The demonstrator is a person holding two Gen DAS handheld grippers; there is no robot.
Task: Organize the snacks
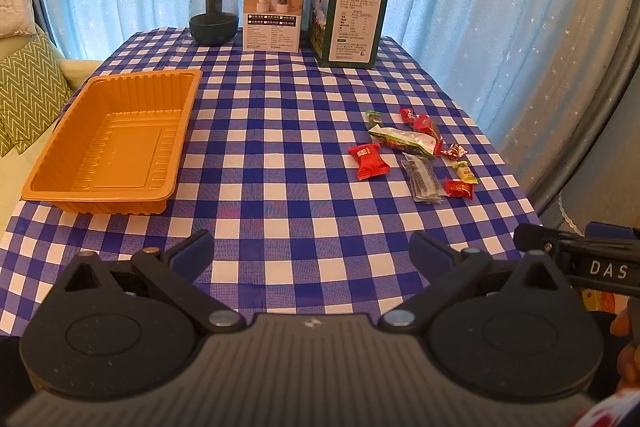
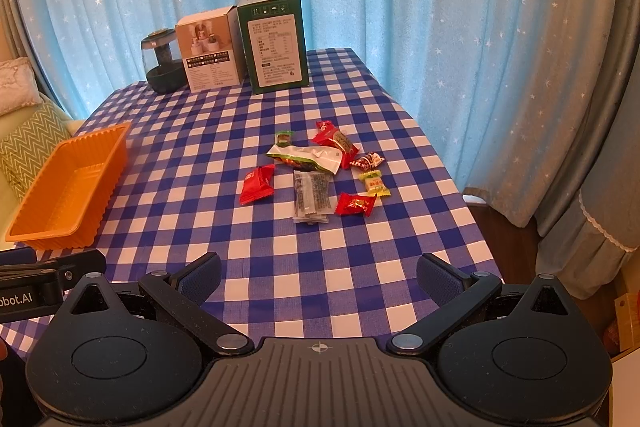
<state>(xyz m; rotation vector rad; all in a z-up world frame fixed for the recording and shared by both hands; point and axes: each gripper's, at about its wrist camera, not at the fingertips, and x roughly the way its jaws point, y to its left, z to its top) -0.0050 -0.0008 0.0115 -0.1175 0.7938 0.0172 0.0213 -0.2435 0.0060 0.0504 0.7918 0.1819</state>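
The snacks (image 2: 316, 173) lay straight ahead of the right gripper (image 2: 319, 281), nearer it than the left gripper (image 1: 311, 253). The tray (image 1: 114, 143) sat empty, far left. Both grippers gaped wide, holding nothing.

My left tongs (image 1: 310, 253) and right tongs (image 2: 318, 275) hover side by side above the tabletop's (image 1: 280, 131) near edge, jaws spread wide, gripping nothing.

My checkered table (image 1: 280, 155) carries an orange tray (image 1: 40, 183), scattered snacks (image 2: 316, 171), two boxes (image 1: 274, 15) and a dark jar (image 1: 214, 13).
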